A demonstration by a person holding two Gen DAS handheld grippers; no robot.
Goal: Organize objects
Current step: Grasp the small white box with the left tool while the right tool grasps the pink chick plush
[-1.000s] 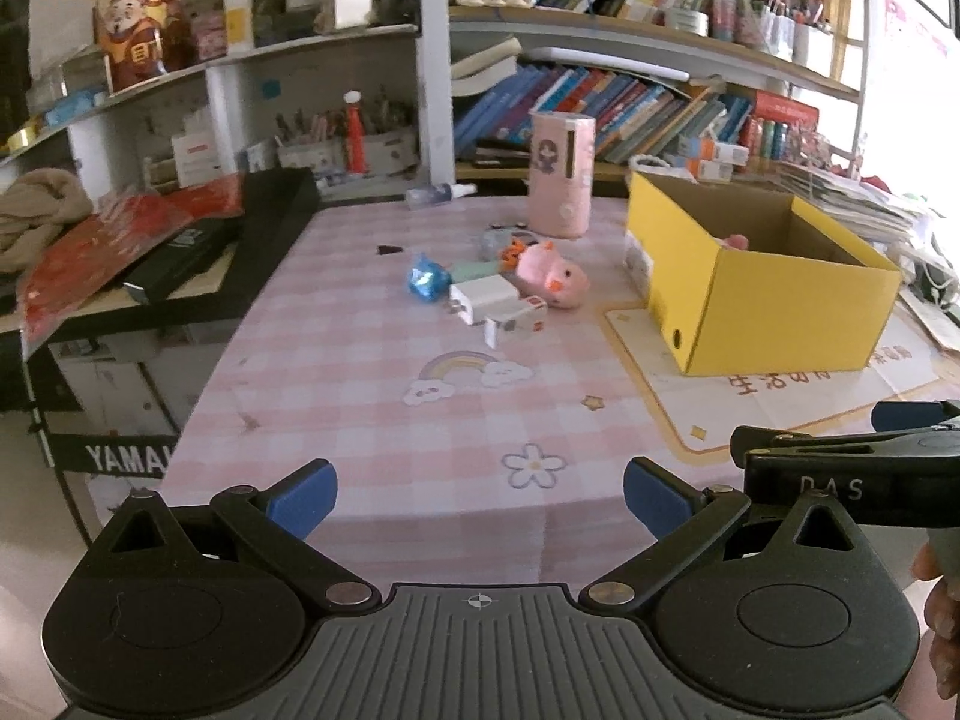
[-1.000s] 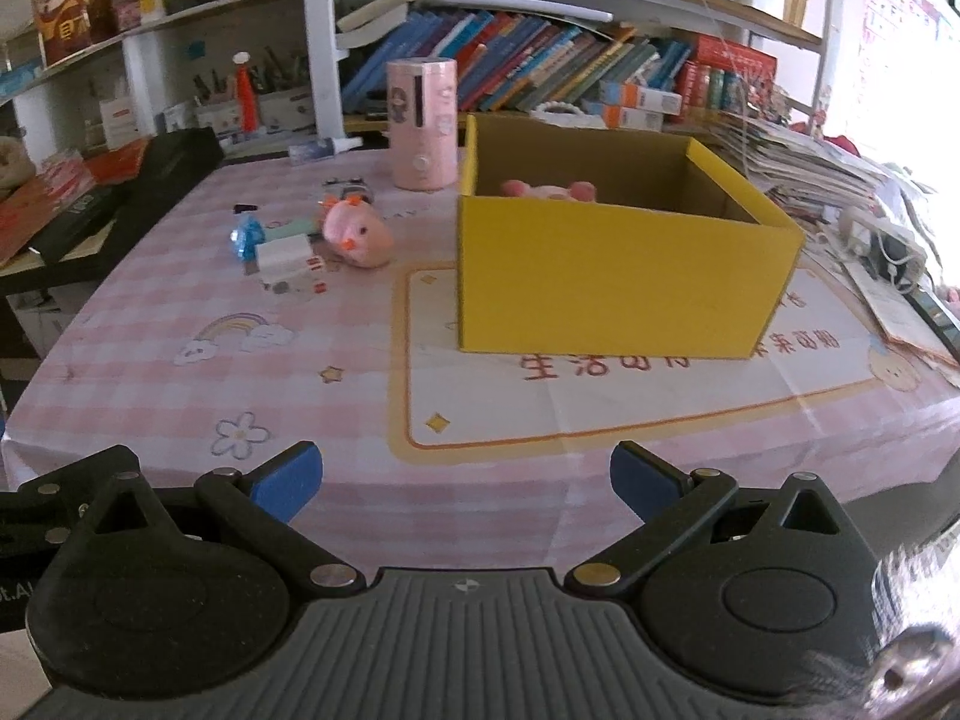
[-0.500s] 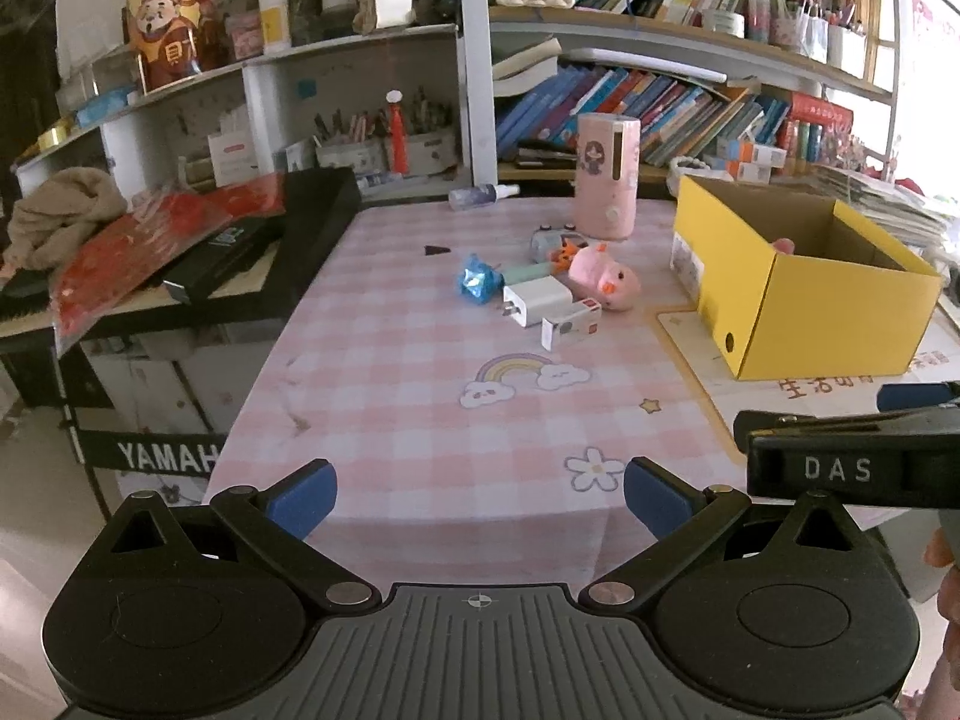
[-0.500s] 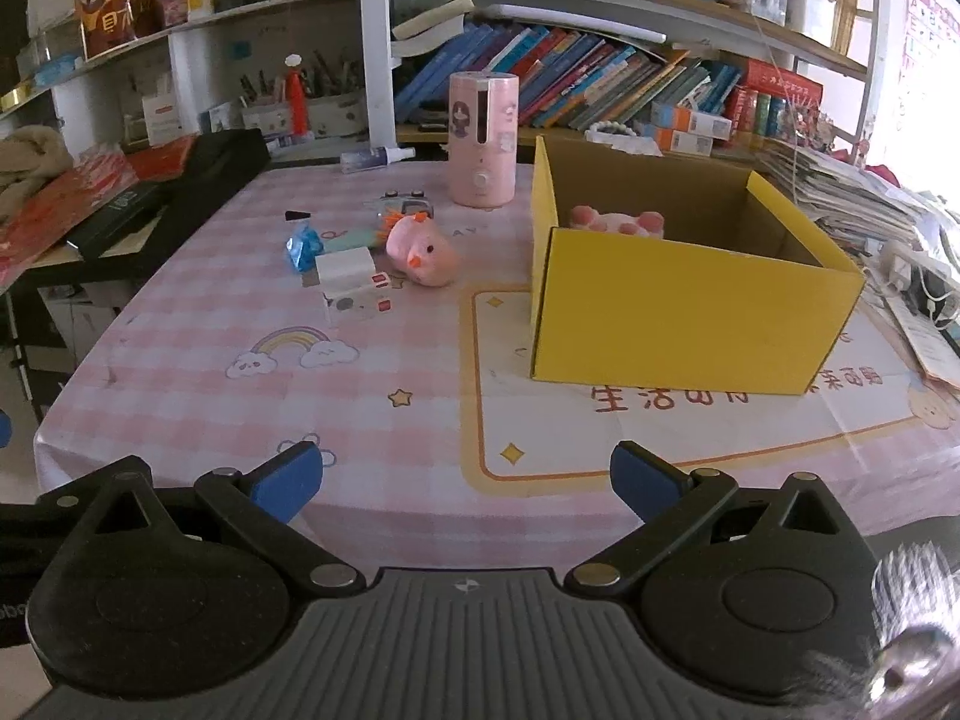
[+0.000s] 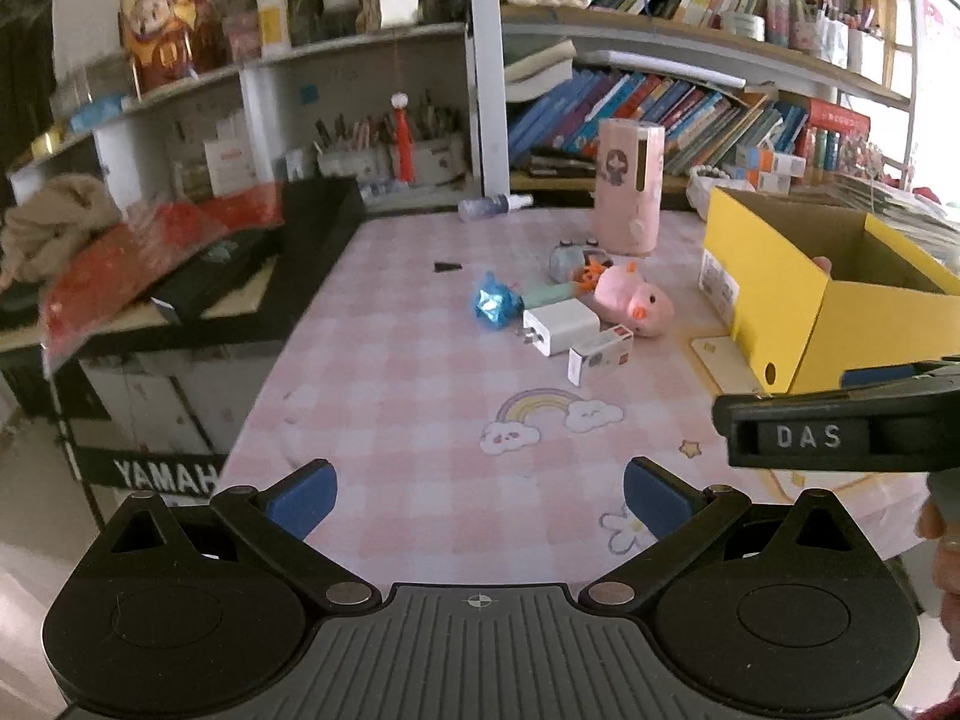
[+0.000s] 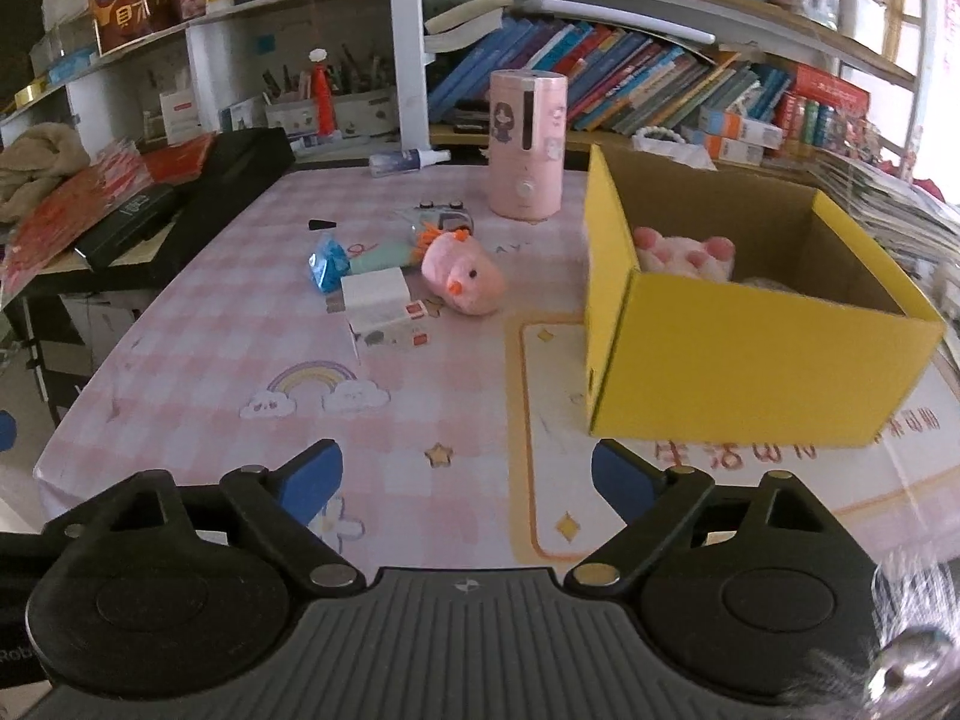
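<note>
A: Hovering over the near edge of the pink checked table (image 6: 420, 396), the right gripper (image 6: 467, 474) has nothing between its blue pads; its jaws have just been closing in somewhat but stand well apart.

B: Left gripper (image 5: 480, 501)?

A: Also over the near edge, jaws spread wide, holding nothing. The right gripper's black body shows at the right of the left wrist view.

B: Where are the loose objects?

A: Clustered mid-table, left of the yellow box (image 6: 750, 360). Pink plush pig (image 6: 462, 276) lies on its side, long axis running diagonally, snout toward the near right. White charger (image 5: 561, 324) lies flat, prongs pointing to the near left. Small white carton (image 6: 390, 324) rests just in front of the charger, long axis roughly left to right, red end on the right.

B: Others?

A: Blue foil packet (image 6: 327, 261) just left of the charger; a teal-handled thing with an orange tuft (image 6: 396, 252) behind it, possibly a toy, too blurred to tell. Pink cylinder (image 6: 527, 144) stands upright behind the cluster. A pink-and-white plush (image 6: 684, 255) sits inside the box, against its back left wall.
</note>
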